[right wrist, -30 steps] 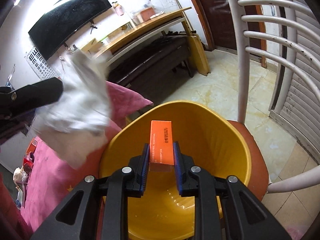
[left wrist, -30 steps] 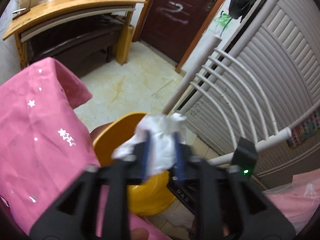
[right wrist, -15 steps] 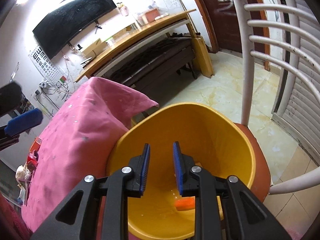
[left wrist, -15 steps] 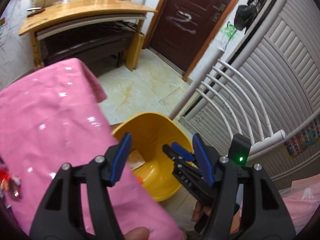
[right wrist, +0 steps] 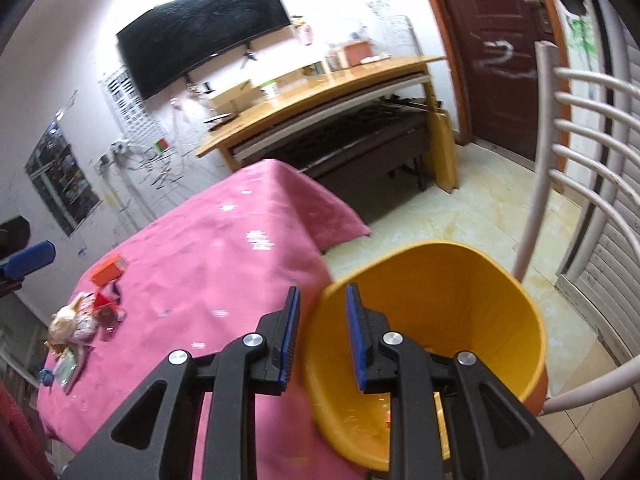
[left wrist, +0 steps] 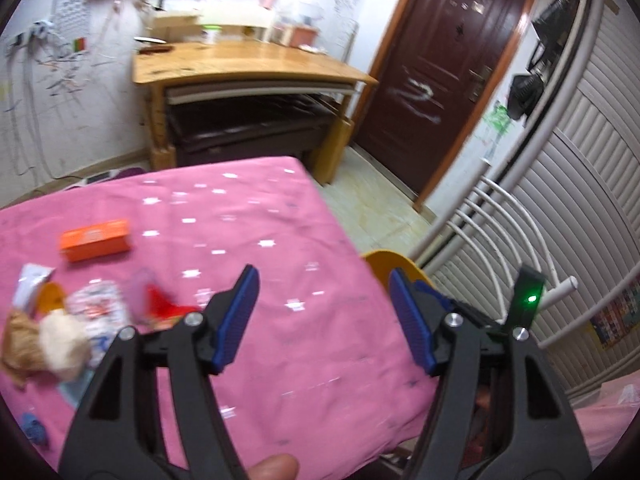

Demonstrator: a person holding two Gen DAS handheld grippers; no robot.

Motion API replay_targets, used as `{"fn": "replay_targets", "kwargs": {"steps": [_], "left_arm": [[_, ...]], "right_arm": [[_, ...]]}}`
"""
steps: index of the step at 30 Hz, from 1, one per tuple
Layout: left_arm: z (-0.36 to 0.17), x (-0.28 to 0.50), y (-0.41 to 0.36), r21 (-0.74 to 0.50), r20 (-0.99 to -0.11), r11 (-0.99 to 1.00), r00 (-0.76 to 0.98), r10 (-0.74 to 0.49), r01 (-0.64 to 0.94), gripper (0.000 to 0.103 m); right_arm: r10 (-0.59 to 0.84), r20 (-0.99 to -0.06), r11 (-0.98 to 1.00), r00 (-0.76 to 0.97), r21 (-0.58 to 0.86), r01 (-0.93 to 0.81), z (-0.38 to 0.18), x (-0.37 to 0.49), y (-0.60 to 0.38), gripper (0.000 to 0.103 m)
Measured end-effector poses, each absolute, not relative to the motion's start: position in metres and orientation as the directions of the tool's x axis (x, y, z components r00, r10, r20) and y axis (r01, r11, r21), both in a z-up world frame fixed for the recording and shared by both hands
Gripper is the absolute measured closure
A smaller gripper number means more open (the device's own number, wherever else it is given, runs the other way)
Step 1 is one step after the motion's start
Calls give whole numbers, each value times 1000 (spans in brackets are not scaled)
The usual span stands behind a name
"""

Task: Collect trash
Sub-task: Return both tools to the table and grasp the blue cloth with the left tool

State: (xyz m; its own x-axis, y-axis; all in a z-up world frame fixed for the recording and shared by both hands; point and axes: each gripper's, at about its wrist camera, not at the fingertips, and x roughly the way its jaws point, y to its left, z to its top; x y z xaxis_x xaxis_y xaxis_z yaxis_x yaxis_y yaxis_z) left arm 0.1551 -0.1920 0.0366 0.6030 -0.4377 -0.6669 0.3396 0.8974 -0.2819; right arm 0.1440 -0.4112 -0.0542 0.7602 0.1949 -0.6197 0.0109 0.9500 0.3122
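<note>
At the left end of the pink tabletop (left wrist: 280, 320) the remaining trash is lying in a loose cluster: a crumpled tan wad (left wrist: 20, 346), a pale wad (left wrist: 64, 346) touching it, a printed wrapper (left wrist: 98, 308), a red scrap (left wrist: 160, 304), and an orange box (left wrist: 95, 239) sitting a little apart behind them. The left gripper (left wrist: 322, 316) is hanging above the cloth with its jaws spread wide and nothing between them, pointing toward open cloth to the right of the cluster. Further right, the right gripper (right wrist: 320, 332) is hovering over the near rim of the yellow bin (right wrist: 500, 304), jaws parted a moderate way and empty. The bin is standing just beside the tabletop's edge, on a white chair (right wrist: 536, 160). Both grippers are, I judge, between drop-offs. The next move is calling for a swing leftward to the cluster and a close around one piece.
</note>
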Motion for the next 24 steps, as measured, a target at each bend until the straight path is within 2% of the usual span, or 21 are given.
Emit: {"fn": "replay_targets", "kwargs": {"steps": [7,10,12,15,18,24], "left_arm": [[32,130,-99,-211,-664,958,690,-287,195,34],[29,121,-65,-197,-671,972,705,-228,128,34],[28,114,-40,-191,-672,978,716,-190,80,34],[24,103,-11,-178,-675,984,723,-143,29,32],[18,92,11,-166,-678,986,727,-108,-8,28],[-3,76,34,-126,-702,991,709,-66,-33,28]], "right_arm": [[331,-593,938,734,292,-187,-29,144,-332,84],[391,-591,919,706,291,-266,-23,145,-297,73],[427,-591,904,684,291,-313,-20,145,-275,57],[473,-595,880,649,281,-384,-17,142,-240,41],[508,-606,856,612,274,-439,-17,140,-210,37],[539,-638,825,550,269,-496,-24,140,-169,33]]}}
